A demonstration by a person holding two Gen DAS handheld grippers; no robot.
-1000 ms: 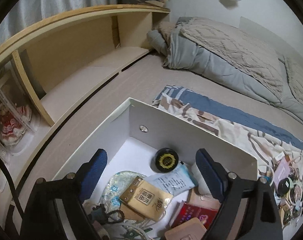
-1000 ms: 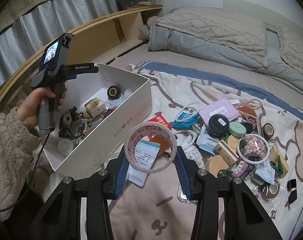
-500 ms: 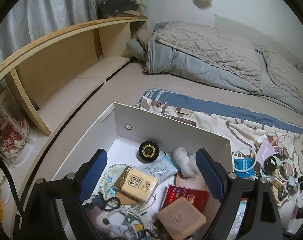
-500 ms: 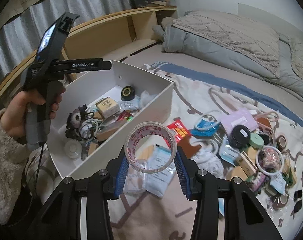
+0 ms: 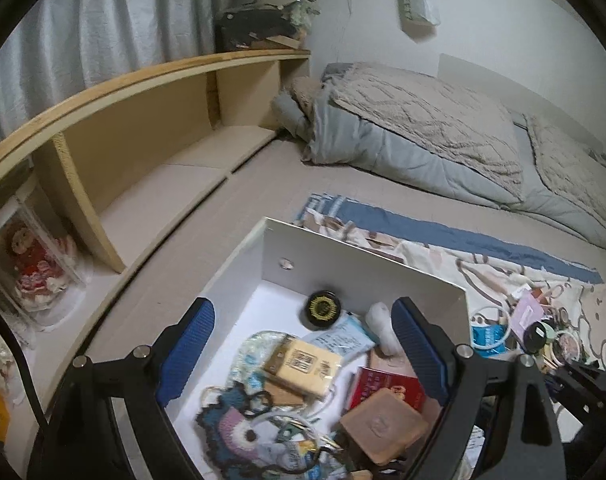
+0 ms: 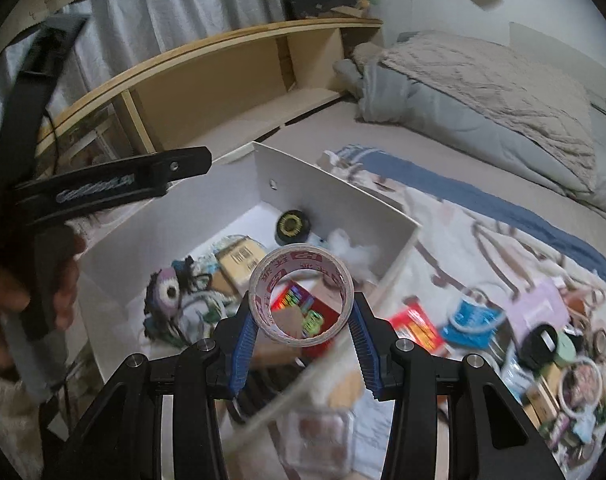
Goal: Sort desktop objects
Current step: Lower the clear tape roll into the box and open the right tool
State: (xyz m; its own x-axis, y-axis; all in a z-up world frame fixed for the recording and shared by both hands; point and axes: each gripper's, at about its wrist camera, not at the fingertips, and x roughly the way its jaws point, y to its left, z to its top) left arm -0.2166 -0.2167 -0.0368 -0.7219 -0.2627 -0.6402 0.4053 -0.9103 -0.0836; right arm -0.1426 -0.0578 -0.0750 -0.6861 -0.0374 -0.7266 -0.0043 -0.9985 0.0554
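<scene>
My right gripper point(image 6: 301, 338) is shut on a roll of clear tape with red print point(image 6: 269, 280) and holds it above the near right edge of the white box point(image 6: 335, 196). The box holds several small items: a black round tin point(image 6: 292, 224), a yellow card pack point(image 5: 303, 364), a brown soap bar point(image 5: 383, 424), a crocheted owl point(image 5: 231, 432). My left gripper point(image 5: 303, 352) is open and empty, hovering over the box's left part; the hand holding it shows in the right wrist view point(image 6: 63, 284).
Many small objects lie scattered on the patterned sheet point(image 6: 483, 248) right of the box, among them a blue packet point(image 6: 473, 316) and a black lidded jar point(image 6: 543, 340). A wooden shelf point(image 5: 151, 148) runs along the left. A grey quilt point(image 5: 423, 128) lies behind.
My right gripper carried the tape roll left, from over the sheet to above the box. The left gripper stayed open and drew back a little over the box.
</scene>
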